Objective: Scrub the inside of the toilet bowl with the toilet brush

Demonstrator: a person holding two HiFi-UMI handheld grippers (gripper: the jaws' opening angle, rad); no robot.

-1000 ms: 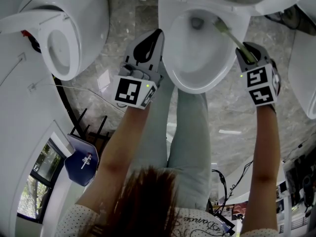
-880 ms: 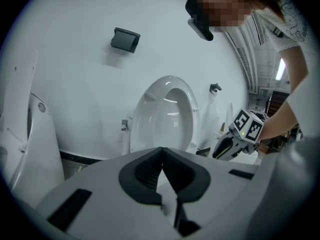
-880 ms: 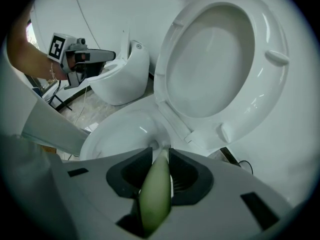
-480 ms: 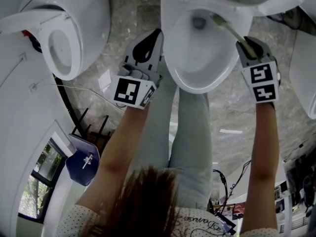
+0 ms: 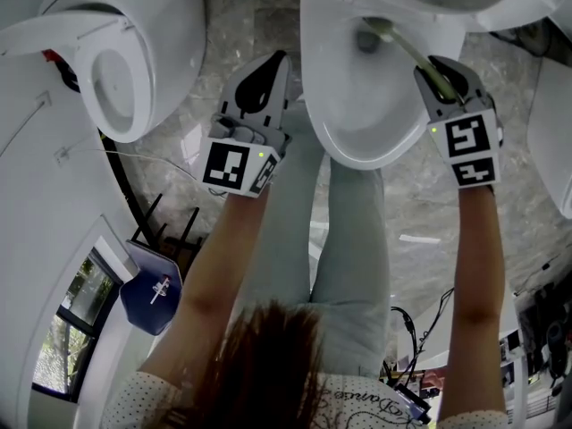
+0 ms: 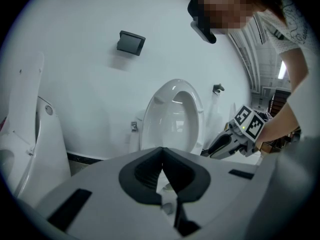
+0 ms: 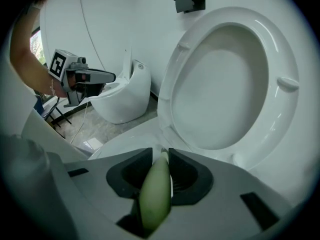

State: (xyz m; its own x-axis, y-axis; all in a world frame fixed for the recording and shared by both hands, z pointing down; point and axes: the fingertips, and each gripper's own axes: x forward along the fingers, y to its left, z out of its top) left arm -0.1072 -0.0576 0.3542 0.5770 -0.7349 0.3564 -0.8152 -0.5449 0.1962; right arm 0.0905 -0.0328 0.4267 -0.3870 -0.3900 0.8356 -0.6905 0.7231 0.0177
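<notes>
Over the last second the right gripper has advanced beside the white ceramic toilet bowl, moving the head of the pale green toilet brush closer to the drain opening. Scrubbing is judged in progress. Its jaws clamp the brush handle, forearm extended straight. The left gripper, jaws closed on nothing, hangs beside the bowl's outer wall.

We note the right gripper holding the green toilet brush, whose far end lies near the drain of the toilet bowl. Our left gripper hangs just beside the bowl's left rim. 1 other toilet stands farther left.
</notes>
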